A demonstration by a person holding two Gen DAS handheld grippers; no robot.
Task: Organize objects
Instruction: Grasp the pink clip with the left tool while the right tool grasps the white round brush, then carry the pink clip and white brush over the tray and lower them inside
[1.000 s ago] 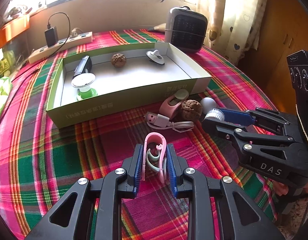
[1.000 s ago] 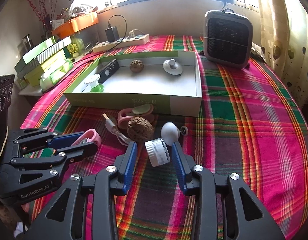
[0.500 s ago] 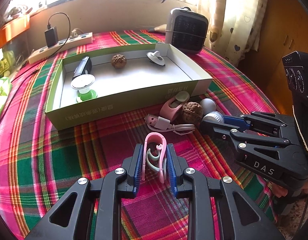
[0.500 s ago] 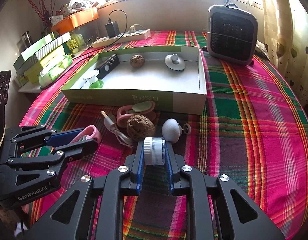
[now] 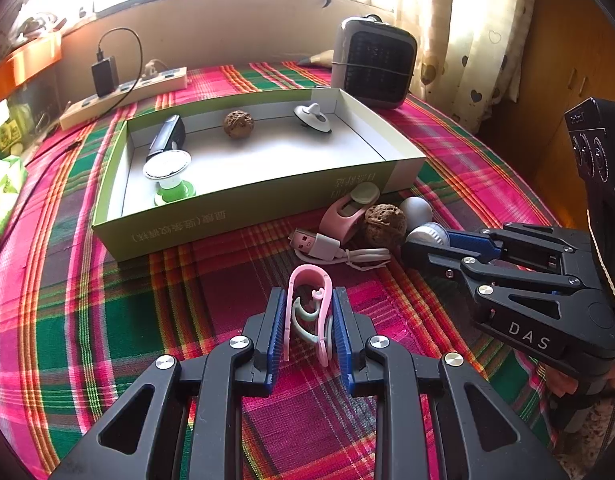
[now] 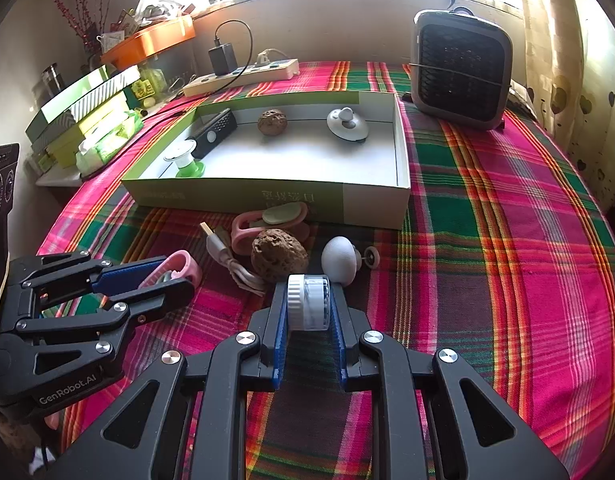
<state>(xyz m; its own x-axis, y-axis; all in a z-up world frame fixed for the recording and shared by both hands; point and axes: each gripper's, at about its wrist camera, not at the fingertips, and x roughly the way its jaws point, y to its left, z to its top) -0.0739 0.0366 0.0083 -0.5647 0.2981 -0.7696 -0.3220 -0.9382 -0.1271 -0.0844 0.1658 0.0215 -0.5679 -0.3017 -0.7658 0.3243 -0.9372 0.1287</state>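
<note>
- A shallow rectangular cardboard box with green outer walls and a white inside [image 5: 235, 216] lies open on the counter toward its far edge.
- In the box: a black oblong device [image 5: 167, 136] at the far left corner, a white-topped green spool [image 5: 169, 180] just in front of it, a brown wrinkled walnut [image 5: 238, 123] along the far wall, and a white disc-shaped knob [image 5: 313, 118] near the far right corner.
- The counter wears a pink, green and red plaid cloth [image 6: 507, 240]; a window runs behind it, a heart-print curtain [image 5: 467, 40] hangs at the right.
- Behind the box stand a grey square fan heater [image 6: 461, 68] and a cream power strip with a black charger plugged in [image 6: 243, 74]; stacked green boxes [image 6: 87, 120] sit beyond the left edge.
- Just before the box's near wall lie a pink clip with a pale green pad [image 6: 267, 220], a white USB cable [image 6: 227, 258], a second brown walnut [image 6: 279, 254] and a white egg-shaped piece with a small wheel [image 6: 341, 258], all crowded together.
- The left tool [image 5: 307, 320] is closed on a pink U-shaped plastic clip with pale green hooks [image 5: 309, 300], near the front edge.
- The right tool [image 6: 307, 308] is clamped on a small white ribbed-cap jar [image 6: 307, 300], just in front of the second walnut.
</note>
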